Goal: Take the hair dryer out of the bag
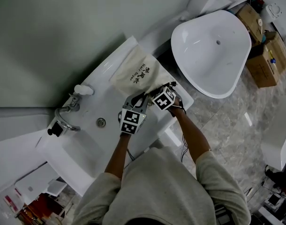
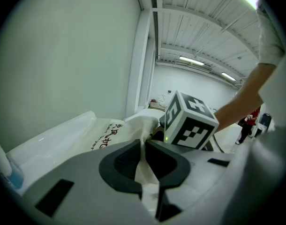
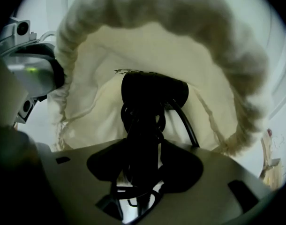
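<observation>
Two grippers meet at the mouth of the cream cloth bag (image 1: 136, 71), which lies flat on the white desk (image 1: 111, 67). The left gripper (image 2: 143, 146) has its jaws almost together, pinching a fold of the bag's rim. The right gripper (image 3: 142, 158) reaches into the bag's mouth, its jaws partly apart and clamped on the cord-wrapped handle of the black hair dryer (image 3: 154, 95), which sits inside the bag.

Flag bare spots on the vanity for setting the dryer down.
Free: sink basin, between faucet and left gripper; flat countertop past the faucet. Crowded: front edge, where left gripper pinches the bag and right gripper grips the hair dryer.
</observation>
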### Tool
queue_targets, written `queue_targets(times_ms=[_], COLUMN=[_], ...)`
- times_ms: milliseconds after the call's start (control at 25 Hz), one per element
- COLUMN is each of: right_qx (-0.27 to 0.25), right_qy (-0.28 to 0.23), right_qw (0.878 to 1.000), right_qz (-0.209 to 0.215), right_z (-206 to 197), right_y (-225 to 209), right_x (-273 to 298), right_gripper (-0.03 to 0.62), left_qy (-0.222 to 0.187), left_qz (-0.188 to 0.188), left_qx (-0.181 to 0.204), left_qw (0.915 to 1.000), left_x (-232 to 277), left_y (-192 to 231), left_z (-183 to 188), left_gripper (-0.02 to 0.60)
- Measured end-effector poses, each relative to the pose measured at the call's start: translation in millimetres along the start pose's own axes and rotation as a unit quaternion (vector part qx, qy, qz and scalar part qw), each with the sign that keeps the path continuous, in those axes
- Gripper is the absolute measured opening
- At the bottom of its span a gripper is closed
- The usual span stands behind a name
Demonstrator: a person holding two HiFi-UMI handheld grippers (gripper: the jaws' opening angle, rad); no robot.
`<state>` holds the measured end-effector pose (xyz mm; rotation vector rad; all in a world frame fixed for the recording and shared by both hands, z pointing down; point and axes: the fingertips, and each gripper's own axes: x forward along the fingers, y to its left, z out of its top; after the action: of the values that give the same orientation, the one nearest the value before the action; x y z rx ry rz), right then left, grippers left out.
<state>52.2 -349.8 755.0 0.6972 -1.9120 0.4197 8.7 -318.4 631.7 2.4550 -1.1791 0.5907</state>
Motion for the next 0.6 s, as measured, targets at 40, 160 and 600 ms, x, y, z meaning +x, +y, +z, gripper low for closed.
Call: queue_targets(times_ms=[40,160,600], right_qx=[0.0,-0.006,-0.018], right_qy=[-0.001,-0.004,-0.011], right_qw=[1.0,1.0,1.0], right_qz=[-0.001,-0.005,0.007], right_z=[-0.2,0.8,-23.2], right_y=[-0.3,0.2,20.4], right_x=[0.0,-3.0,-26.9], right_gripper=[0.221,0.216,0.21], left_qy=[-0.001,-0.002,0.007], left_qz=[0.001,0.005,0.015], left_qx=[-0.003,-0.009,-0.01], left_qw=[1.0,0.9999,0.9998], left_x=[-0.1,-0.6,3.3], left_y=[0.6,3.4,9.3], left_z=[-0.1,0.4,-6.4], left_gripper=[0.04,0.04,0.04])
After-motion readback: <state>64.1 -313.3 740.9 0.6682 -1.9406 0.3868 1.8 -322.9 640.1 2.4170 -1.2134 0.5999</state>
